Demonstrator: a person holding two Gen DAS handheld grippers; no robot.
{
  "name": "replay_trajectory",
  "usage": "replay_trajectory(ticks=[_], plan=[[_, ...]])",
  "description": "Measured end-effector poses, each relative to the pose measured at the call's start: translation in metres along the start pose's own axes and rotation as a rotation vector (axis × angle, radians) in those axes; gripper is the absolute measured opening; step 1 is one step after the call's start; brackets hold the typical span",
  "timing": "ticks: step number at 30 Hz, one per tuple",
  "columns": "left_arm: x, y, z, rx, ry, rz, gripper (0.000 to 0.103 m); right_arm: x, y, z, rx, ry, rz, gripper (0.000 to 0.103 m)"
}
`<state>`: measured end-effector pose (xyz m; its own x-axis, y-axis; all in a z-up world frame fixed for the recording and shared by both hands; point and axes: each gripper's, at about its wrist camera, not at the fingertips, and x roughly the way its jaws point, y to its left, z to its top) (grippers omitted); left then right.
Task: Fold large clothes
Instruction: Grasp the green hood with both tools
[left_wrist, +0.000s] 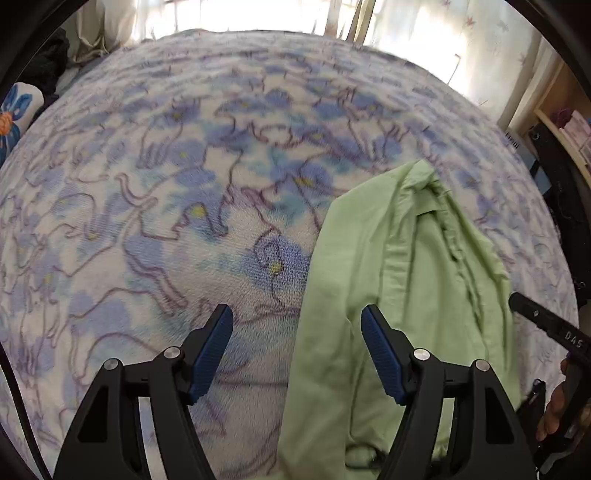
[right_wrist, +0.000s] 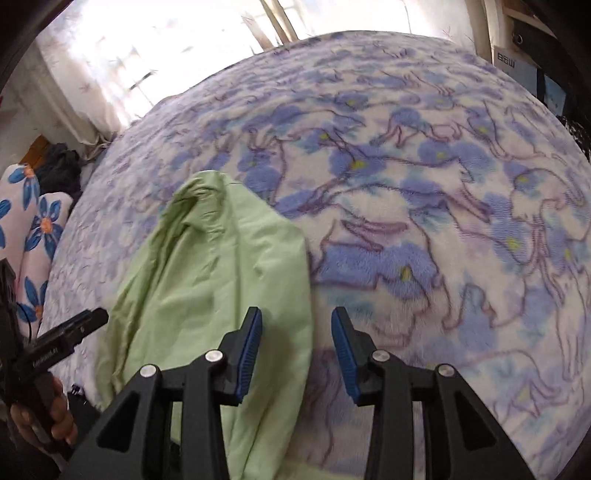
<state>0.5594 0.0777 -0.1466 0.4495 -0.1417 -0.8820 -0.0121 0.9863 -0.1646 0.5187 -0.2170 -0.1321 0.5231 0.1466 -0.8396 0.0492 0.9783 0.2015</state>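
left gripper (left_wrist: 297, 347): jaws wide, empty, shirt (left_wrist: 399, 280) edge under the right jaw | right gripper (right_wrist: 296, 345): jaws half open, empty, shirt under the left jaw | shirt lies folded narrow on blanket (left_wrist: 166, 184), probably released for the next fold

Bed, bedding and room edges around the work area

A fleecy blanket (left_wrist: 184, 206) printed with blue flowers and purple outlined animals covers the bed and fills most of both views. At twelve o'clock, pale curtains (left_wrist: 461, 44) with faint small motifs hang before a bright window (left_wrist: 251, 11). At nine o'clock in the right wrist view lies a white pillow (right_wrist: 33, 229) with blue, orange-centred flowers; beyond it, at about ten o'clock, sits a heap of dark clothing (right_wrist: 62, 166). At one o'clock in that view stands a light box (right_wrist: 511, 62) with dark lettering. At three o'clock in the left wrist view a wooden shelf (left_wrist: 561, 125) holds small, blurred items.
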Motion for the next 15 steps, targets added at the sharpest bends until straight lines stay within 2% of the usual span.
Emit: replay_trajectory(ticks=[2,4,6,9,10,11,12,13,14,15], plan=[[0.019,0.003,0.003,-0.013,0.029,0.011,0.071,0.013,-0.004,0.007,0.009,0.012,0.011,0.039],[0.034,0.009,0.004,-0.035,0.059,-0.014,0.081,0.024,-0.006,0.011,0.019,0.027,0.031,0.039],[0.039,0.011,0.004,-0.052,0.058,-0.060,0.087,0.036,-0.006,0.014,0.021,0.044,0.046,0.039],[0.041,0.008,0.006,-0.051,0.062,-0.060,0.084,0.040,0.000,0.017,0.009,0.025,0.072,0.037],[0.039,0.005,0.006,-0.039,0.056,-0.060,0.069,0.041,0.003,0.017,0.004,0.030,0.081,0.020],[0.038,0.002,0.007,-0.027,0.055,-0.058,0.057,0.041,0.009,0.018,-0.019,0.036,0.068,0.009],[0.034,-0.003,0.010,-0.007,0.045,-0.078,0.026,0.039,0.015,0.017,-0.044,0.033,0.053,0.009],[0.030,-0.005,0.010,-0.007,0.047,-0.111,0.004,0.035,0.020,0.018,-0.065,0.023,0.033,0.008],[0.025,-0.006,0.011,-0.013,0.045,-0.124,0.004,0.026,0.028,0.017,-0.102,-0.002,0.009,0.006],[0.012,-0.009,0.009,-0.014,0.015,-0.102,0.004,0.018,0.033,0.015,-0.120,-0.017,0.010,0.006]])
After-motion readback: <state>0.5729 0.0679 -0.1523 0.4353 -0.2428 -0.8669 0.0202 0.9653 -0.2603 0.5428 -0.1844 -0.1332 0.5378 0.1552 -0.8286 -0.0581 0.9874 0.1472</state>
